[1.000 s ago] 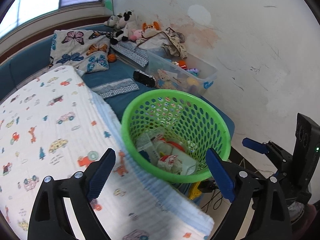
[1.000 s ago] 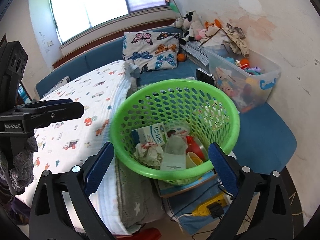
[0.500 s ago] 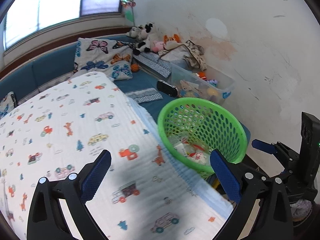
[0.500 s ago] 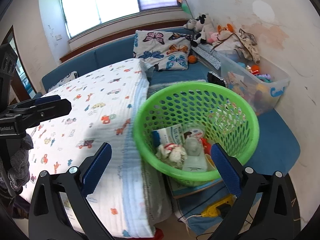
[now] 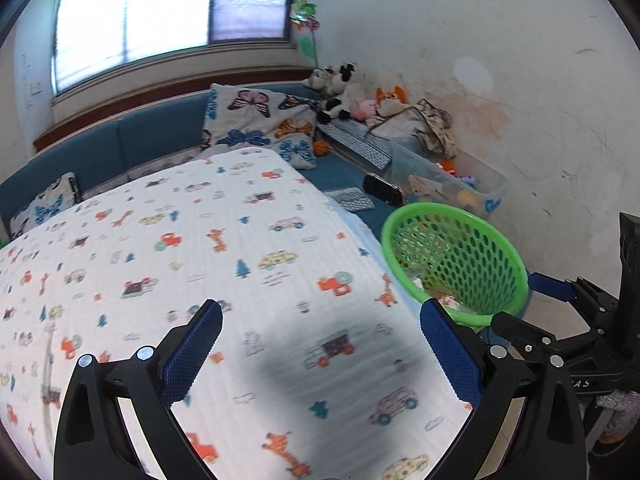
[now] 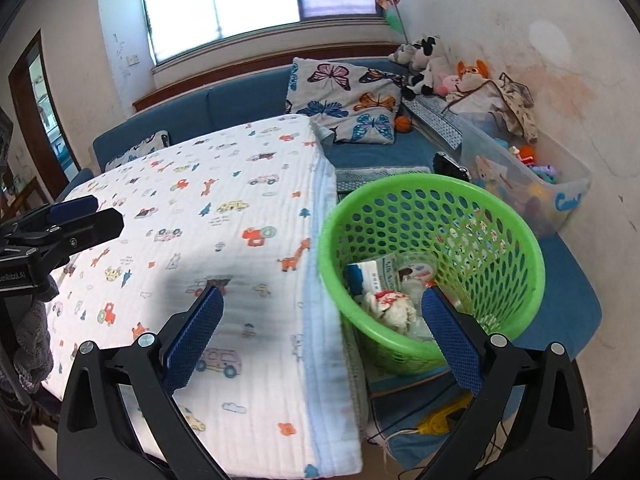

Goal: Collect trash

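Left wrist view, item one: we are holding the left gripper [image 5: 320, 344] above the printed blanket [image 5: 224, 248], its blue pads standing wide apart with nothing between them. Item two: the green basket [image 5: 516, 268] is sitting beside the blanket's right edge, on the blue bench [image 5: 340, 170]; scraps of trash are showing through its rim, though we cannot make them out clearly from here. Item three: the right gripper is showing at the frame's right edge.

Right wrist view, item four: we are pointing the right gripper [image 6: 320, 320] over the seam where blanket and basket meet, jaws spread wide and empty. Item five: the trash [image 6: 386, 306] is lying in the bottom of the basket (a crumpled white wad, a printed packet, a clear wrapper). Item six: a clear toy bin [image 6: 560, 196] is standing behind the basket against the wall, with a butterfly pillow [image 6: 348, 104] and plush toys [image 6: 424, 64] farther back.
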Available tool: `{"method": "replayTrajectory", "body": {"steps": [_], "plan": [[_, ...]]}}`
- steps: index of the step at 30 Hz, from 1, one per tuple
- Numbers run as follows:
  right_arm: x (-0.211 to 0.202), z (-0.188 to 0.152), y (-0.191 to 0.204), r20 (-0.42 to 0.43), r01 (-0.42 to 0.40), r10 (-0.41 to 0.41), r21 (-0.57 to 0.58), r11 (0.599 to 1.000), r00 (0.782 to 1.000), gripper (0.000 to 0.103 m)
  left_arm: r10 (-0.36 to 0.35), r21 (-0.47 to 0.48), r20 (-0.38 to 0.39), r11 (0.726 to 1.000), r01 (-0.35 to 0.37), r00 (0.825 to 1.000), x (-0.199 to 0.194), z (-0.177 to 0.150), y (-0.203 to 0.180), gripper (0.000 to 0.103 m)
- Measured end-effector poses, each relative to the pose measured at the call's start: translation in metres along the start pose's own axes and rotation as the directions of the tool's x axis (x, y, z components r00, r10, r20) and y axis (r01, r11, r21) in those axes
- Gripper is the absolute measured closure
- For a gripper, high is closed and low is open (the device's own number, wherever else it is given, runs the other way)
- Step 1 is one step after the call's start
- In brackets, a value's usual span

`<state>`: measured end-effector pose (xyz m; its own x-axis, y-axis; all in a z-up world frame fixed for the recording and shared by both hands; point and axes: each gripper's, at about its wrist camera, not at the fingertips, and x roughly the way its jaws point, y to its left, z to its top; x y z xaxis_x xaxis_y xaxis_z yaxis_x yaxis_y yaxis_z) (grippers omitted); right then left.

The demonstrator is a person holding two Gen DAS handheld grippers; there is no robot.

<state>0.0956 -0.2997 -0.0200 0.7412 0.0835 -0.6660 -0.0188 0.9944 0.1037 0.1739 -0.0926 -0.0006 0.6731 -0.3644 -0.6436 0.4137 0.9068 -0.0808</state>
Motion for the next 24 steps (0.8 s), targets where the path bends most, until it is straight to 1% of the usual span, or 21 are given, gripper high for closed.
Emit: {"method": "replayTrajectory", "body": {"steps": [5,12,17,21,24], "plan": [[-0.004,0.001,0.011,0.002,-0.01,0.01,-0.005,1.0,1.0,0.004,0.062,-0.029,0.016,0.998,-0.061,0.998,-0.012,-0.008,0.015,0.007],[-0.01,-0.001,0.027,0.029,-0.001,0.001,-0.034,0.999,1.0,0.004,0.12,-0.102,0.016,0.988,-0.118,0.993,-0.027,-0.026,0.038,0.007],[-0.01,-0.002,0.036,0.036,-0.032,0.032,-0.018,0.999,0.999,0.004,0.154,-0.154,0.012,0.977,-0.15,0.988,-0.038,-0.037,0.053,0.007],[-0.013,-0.001,0.044,0.051,-0.051,0.052,-0.012,0.999,0.997,0.004,0.19,-0.168,0.026,0.969,-0.183,0.982,-0.047,-0.042,0.06,0.007],[-0.017,-0.002,0.051,0.064,-0.047,0.049,-0.029,0.998,0.997,0.004,0.214,-0.173,0.039,0.964,-0.204,0.976,-0.055,-0.044,0.064,0.007]]}}
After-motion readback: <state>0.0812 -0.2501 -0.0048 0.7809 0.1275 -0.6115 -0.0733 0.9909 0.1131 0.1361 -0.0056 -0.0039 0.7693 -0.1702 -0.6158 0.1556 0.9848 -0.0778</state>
